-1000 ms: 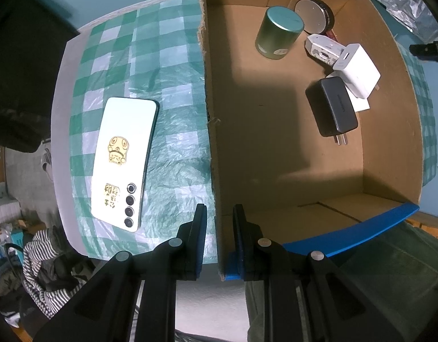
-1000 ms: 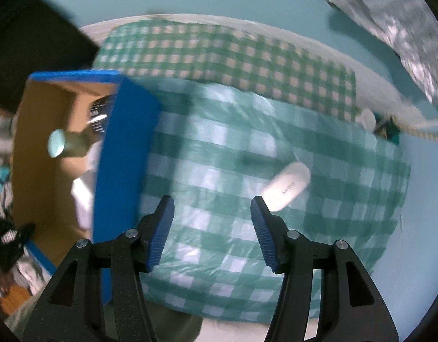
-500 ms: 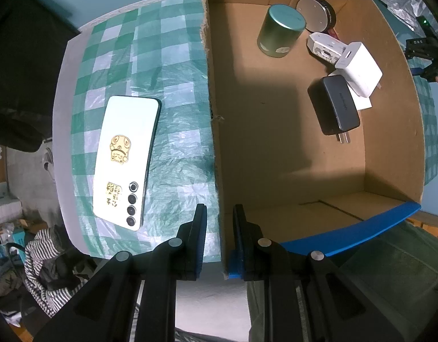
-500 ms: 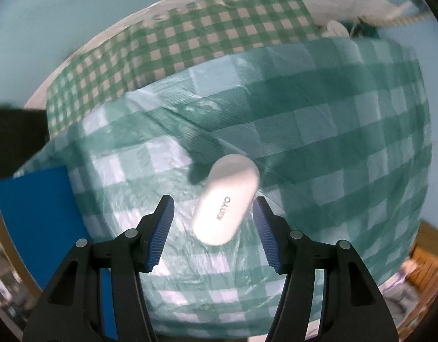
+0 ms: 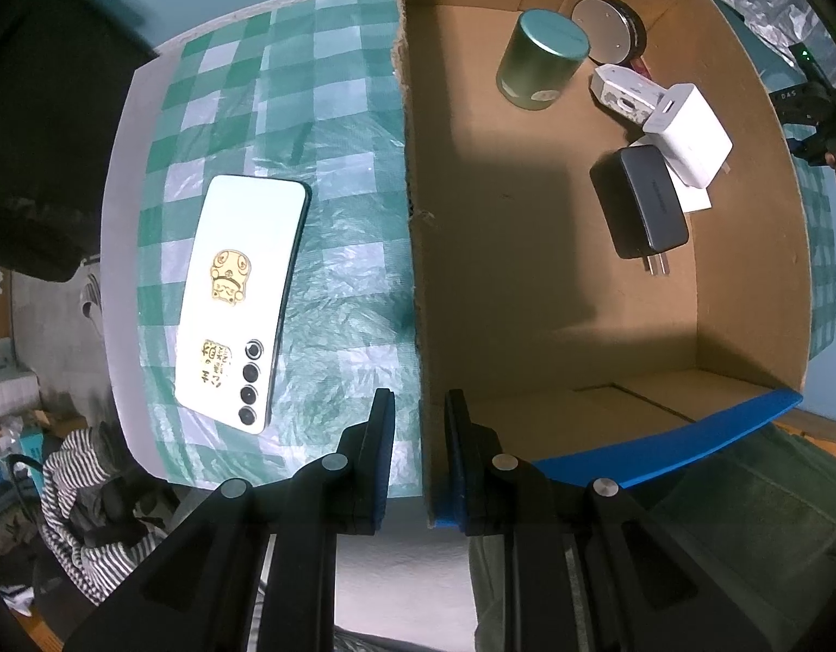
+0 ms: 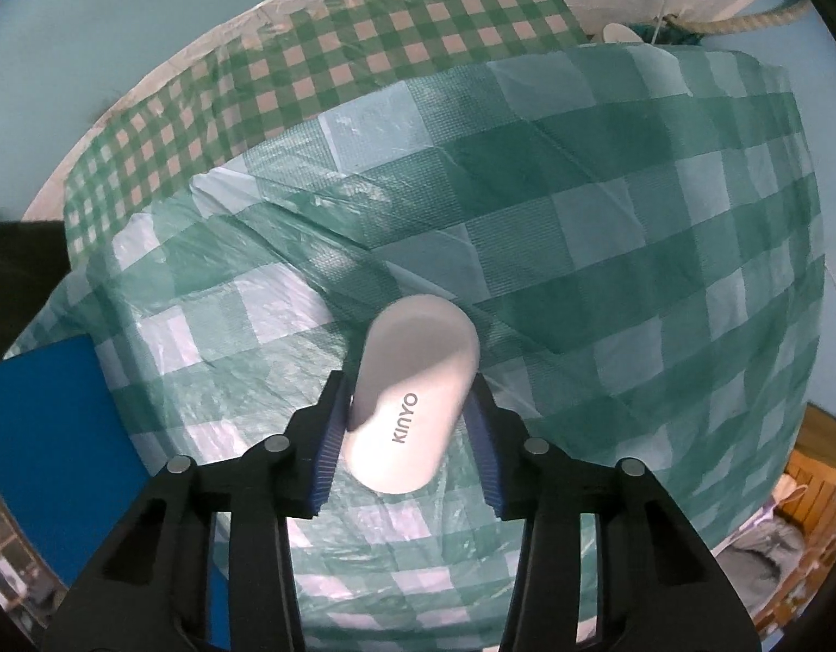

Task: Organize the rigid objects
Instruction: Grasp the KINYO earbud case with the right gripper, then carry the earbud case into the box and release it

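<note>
Clamped on the side wall of the cardboard box (image 5: 526,293) by the left gripper (image 5: 418,453), one pad outside and one inside, presumably to keep the box from sliding while things go in. Just closed around the white KINYO case (image 6: 412,407) by the right gripper (image 6: 407,445), blue pads touching its long sides near the lower half, case lying on the green checked tablecloth (image 6: 608,250) at roughly 6 o'clock in the right wrist view. Gripped across the narrow width, likely because the rounded ends would slip. Seen from the left wrist: already inside the box at about 1 o'clock, a green tin (image 5: 543,60), a round silver-topped item (image 5: 608,38), a white charger (image 5: 690,136), a smaller white adapter (image 5: 624,92) and a black charger (image 5: 638,201), bunched toward one corner with bare cardboard floor left free. Outside the box, at 9 o'clock, a white phone (image 5: 244,293) face down on the cloth, not yet packed. Judged as the pickup step for the case; lift and carry over the blue-taped rim (image 5: 690,440) likely next.
</note>
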Demonstrator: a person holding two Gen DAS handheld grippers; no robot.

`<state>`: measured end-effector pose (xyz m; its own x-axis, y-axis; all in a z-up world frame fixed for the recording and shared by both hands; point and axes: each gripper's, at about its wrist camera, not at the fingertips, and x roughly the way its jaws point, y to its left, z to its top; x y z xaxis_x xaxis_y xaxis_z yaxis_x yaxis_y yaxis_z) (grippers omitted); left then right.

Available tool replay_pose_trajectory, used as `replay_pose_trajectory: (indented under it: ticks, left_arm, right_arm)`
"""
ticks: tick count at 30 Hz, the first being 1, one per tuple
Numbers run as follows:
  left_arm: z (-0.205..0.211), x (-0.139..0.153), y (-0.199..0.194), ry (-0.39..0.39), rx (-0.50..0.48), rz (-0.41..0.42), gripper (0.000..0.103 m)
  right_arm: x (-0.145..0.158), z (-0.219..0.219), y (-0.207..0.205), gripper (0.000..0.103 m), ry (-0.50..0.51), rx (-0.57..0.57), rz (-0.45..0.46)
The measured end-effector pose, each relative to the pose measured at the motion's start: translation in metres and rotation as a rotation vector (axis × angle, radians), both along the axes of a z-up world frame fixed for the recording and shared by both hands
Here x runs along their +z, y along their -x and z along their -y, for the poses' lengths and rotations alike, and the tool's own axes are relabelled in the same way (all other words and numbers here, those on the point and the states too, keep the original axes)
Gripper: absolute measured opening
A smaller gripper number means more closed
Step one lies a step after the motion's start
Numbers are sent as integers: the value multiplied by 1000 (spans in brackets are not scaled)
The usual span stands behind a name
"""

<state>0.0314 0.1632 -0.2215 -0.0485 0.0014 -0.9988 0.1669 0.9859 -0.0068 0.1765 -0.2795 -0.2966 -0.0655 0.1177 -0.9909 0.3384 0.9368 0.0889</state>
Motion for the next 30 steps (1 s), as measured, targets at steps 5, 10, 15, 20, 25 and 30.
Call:
replay_pose_trajectory:
  ticks: [5,10,15,20,25,30]
  left_arm:
    - [0,-1,0,0,-6,2,18]
    - [0,1,0,0,-10,5,18]
    - [4,1,-1,-3,-22,4,18]
    - [7,3,-2,-2,-29,10,18]
    - [8,4,-3,-8,-27,6,18]
    - [9,5,-3,-6,-27,4,18]
  right_arm:
    - [1,-3,8,36,9,42,13]
    - [11,-14,16,36,9,125,30]
    - [26,-29,23,36,17,213,54]
    - [46,-50,27,36,11,302,77]
    - [72,-72,30,36,-8,379,111]
    - [94,-92,31,36,-35,441,137]
